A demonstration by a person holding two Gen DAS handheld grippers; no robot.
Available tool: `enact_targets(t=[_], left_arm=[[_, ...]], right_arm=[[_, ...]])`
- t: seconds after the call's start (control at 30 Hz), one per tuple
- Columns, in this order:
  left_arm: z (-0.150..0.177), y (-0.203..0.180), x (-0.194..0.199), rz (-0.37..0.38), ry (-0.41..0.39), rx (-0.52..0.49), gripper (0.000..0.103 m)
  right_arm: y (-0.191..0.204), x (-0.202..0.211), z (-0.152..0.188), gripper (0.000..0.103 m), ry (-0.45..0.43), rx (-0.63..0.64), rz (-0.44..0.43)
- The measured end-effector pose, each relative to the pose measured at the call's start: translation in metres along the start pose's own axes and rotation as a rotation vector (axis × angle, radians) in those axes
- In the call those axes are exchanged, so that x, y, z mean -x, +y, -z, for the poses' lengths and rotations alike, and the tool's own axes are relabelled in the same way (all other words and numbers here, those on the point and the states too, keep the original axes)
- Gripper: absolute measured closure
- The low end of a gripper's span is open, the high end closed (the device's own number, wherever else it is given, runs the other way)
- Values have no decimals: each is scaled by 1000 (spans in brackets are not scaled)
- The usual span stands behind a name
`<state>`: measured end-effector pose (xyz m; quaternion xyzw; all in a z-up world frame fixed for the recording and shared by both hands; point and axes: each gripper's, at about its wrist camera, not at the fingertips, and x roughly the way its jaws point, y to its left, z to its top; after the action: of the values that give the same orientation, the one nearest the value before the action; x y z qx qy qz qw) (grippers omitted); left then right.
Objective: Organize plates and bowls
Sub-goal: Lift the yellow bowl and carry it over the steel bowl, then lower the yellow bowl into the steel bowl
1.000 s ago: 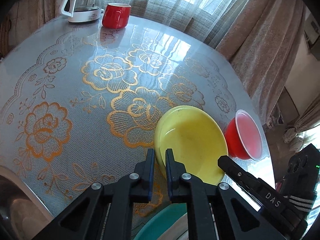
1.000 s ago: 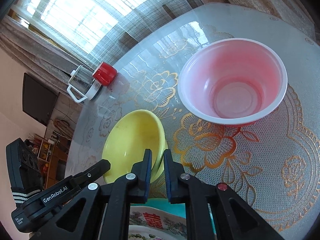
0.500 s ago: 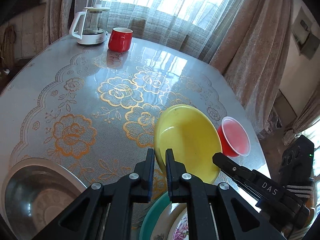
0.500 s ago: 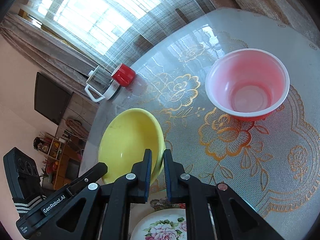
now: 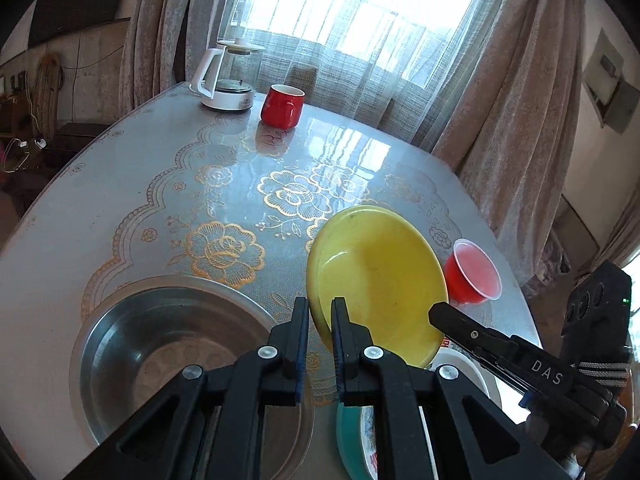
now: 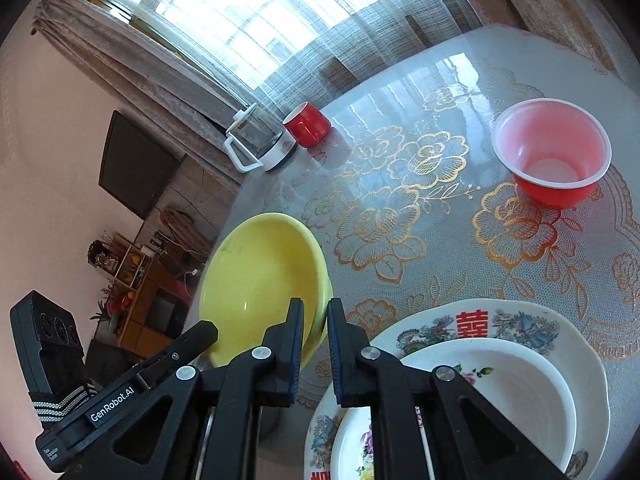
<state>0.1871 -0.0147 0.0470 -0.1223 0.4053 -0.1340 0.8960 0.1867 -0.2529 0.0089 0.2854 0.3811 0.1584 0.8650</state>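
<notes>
While tilted, yellow plate (image 5: 376, 276) sits between 2 claws.

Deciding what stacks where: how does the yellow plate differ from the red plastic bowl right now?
The yellow plate is wide and shallow; the red plastic bowl is narrower and deeper. The yellow plate is tilted and clamped at its rim by both the left hand-held gripper and the right hand-held gripper; the red plastic bowl stands upright on the table, untouched. The plate is opaque yellow; the bowl's inside looks pale pink. Both are empty.
</notes>
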Motion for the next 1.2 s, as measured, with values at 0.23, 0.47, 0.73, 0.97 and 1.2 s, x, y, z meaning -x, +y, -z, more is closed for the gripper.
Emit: enact_targets(t=[0.23, 0.47, 0.73, 0.97, 1.2], left_arm=[[13, 28, 25, -25, -15, 24, 91], [30, 64, 43, -53, -24, 85, 91], [49, 93, 47, -95, -6, 142, 91], [64, 107, 45, -118, 8, 166, 91], [67, 115, 43, -142, 10, 176, 91]], right_arm=[[25, -7, 15, 91, 35, 44, -52], [53, -22, 32, 91, 82, 103, -88], [71, -47, 56, 91, 164, 145, -94], [72, -65, 64, 89, 220, 158, -76], [75, -77, 70, 89, 270, 181, -51]])
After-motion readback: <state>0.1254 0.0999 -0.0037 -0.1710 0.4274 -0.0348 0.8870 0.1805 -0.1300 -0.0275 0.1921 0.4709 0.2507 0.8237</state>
